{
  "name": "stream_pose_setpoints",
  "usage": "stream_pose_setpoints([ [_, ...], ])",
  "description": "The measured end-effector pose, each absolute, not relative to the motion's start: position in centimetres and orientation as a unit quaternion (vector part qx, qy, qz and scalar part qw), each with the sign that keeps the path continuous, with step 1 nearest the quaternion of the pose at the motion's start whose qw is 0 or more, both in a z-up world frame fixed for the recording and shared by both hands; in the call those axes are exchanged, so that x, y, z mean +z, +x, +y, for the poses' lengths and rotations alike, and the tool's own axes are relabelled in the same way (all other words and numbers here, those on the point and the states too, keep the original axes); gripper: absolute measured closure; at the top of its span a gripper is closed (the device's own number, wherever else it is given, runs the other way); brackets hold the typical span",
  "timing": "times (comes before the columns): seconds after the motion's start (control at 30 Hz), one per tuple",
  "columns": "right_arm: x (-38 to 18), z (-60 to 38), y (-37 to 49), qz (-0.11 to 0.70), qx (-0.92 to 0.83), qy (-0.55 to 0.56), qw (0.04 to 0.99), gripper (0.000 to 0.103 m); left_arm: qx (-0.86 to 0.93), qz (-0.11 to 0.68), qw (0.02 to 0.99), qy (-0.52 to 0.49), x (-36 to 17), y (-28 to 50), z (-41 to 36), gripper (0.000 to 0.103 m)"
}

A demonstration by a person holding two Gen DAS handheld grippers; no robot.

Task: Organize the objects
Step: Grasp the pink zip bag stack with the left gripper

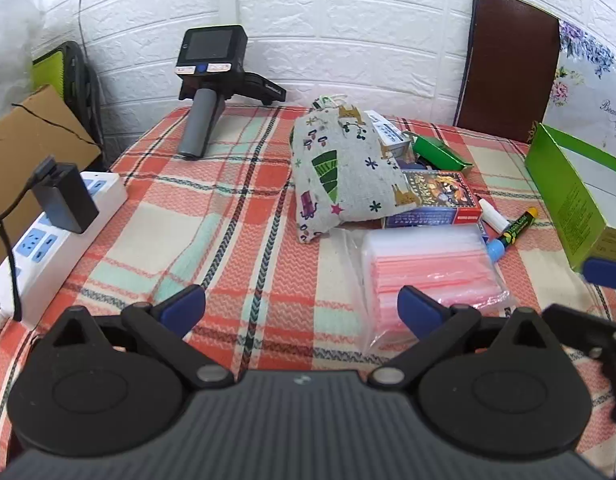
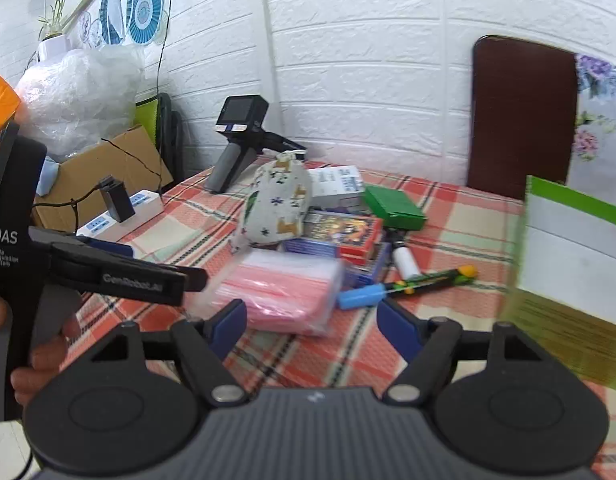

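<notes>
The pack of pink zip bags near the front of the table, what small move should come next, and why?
Probably ease the left gripper forward and to its right, over the pack of pink zip bags. Its jaws stand wide open and empty, the pack lies flat just ahead, nearest of the clutter, and the open green box stands close by.

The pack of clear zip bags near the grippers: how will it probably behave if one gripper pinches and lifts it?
The pack of zip bags looks like thin, glossy plastic, so it may be slippery between the pads. It lies flat and soft on the checked cloth, so it will probably sag. It is likely light.
</notes>
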State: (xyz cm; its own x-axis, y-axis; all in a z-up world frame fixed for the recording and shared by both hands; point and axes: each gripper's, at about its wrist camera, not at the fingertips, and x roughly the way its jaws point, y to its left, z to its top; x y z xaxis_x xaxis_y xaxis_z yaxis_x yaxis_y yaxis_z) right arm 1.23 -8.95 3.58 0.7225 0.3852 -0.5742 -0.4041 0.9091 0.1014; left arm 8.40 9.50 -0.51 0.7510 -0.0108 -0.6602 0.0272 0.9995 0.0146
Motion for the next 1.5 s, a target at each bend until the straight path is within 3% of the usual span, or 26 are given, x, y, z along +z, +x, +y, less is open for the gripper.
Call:
stream_pose_setpoints([
  [0.1,3.0,-8.3,1.7,0.317,0.214,-0.007,0.924,0.036,-0.021,0.355,0.934,0.010,-0.7,8.7,9.6,0.000],
  [0.27,1.9,-7.8,2.6,0.343,0.217,0.007,0.914,0.040,-0.076,0.399,0.911,-0.068,-1.0,10.4,11.2,0.023],
  [0.37,1.7,-7.7,3.3,0.353,0.219,0.020,0.909,0.040,-0.105,0.417,0.895,-0.119,-1.4,11.3,12.0,0.030],
  [0.6,0.2,-7.1,6.1,0.387,0.221,0.047,0.894,0.040,-0.145,0.431,0.877,-0.156,-2.3,13.4,11.2,0.030],
  [0.7,-1.8,-7.0,8.0,0.424,0.226,0.078,0.873,0.043,-0.156,0.433,0.876,-0.143,-3.6,13.7,9.5,0.037],
  [0.73,-2.0,-7.1,8.1,0.420,0.225,0.089,0.875,0.045,-0.160,0.427,0.879,-0.138,-3.5,13.3,8.9,0.046],
  [0.77,-2.0,-7.1,8.0,0.418,0.224,0.088,0.876,0.048,-0.163,0.429,0.877,-0.141,-3.4,13.1,8.6,0.048],
  [0.97,-1.4,-8.0,6.0,0.414,0.223,0.085,0.879,0.059,-0.139,0.435,0.878,-0.143,-3.1,10.6,7.4,0.050],
  [1.5,1.8,-12.3,0.0,0.352,0.253,0.120,0.893,0.068,-0.098,0.401,0.907,-0.082,1.3,4.4,3.3,0.053],
])
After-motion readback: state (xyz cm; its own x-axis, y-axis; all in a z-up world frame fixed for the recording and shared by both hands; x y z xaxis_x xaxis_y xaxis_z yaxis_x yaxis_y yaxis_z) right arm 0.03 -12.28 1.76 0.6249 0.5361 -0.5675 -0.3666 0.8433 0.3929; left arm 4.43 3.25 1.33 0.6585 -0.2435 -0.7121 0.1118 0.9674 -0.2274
